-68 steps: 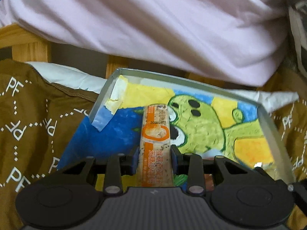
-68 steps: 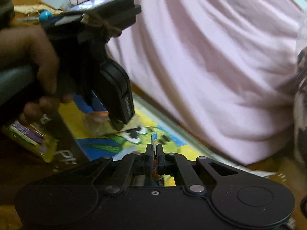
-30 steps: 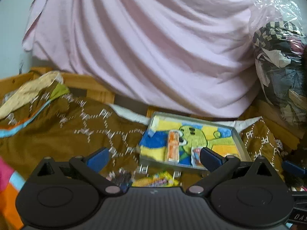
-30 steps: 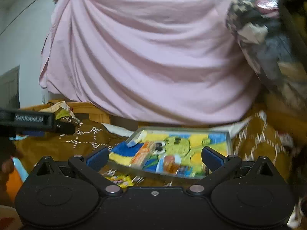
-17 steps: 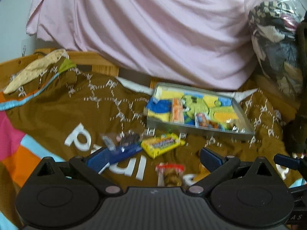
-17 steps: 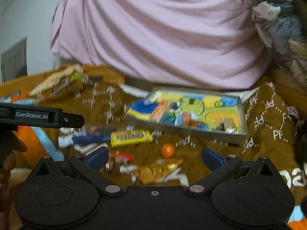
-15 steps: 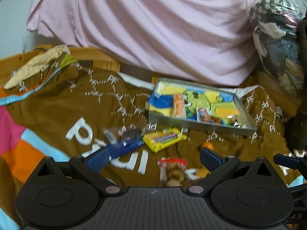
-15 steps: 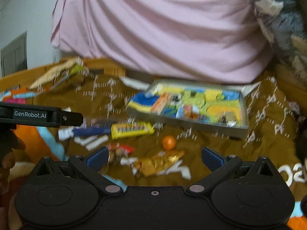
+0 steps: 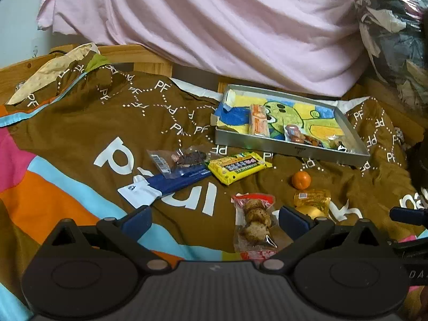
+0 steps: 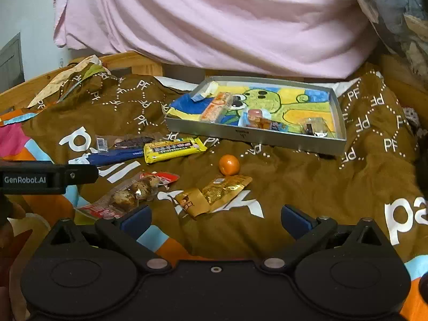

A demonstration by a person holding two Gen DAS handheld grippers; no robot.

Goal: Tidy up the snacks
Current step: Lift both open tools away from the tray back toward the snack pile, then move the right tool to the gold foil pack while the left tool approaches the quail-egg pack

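Both tools empty and spread wide over the bed, loose snacks waiting short of the tray.

The metal tray, stiff and likely the heaviest thing here, sits on the brown blanket holding an orange-wrapped bar and a few small packets. The yellow bar looks light and fairly firm, best pinched across its narrow width; the red-ended pack of round cakes, just ahead of the left tool, is crinkly and crushable, so take it by the sealed end. The gold pouch is slick foil; the small orange may roll. Two seconds earlier the left tool gripped the orange-wrapped bar inside the tray and the right tool was closed; both have since pulled back.
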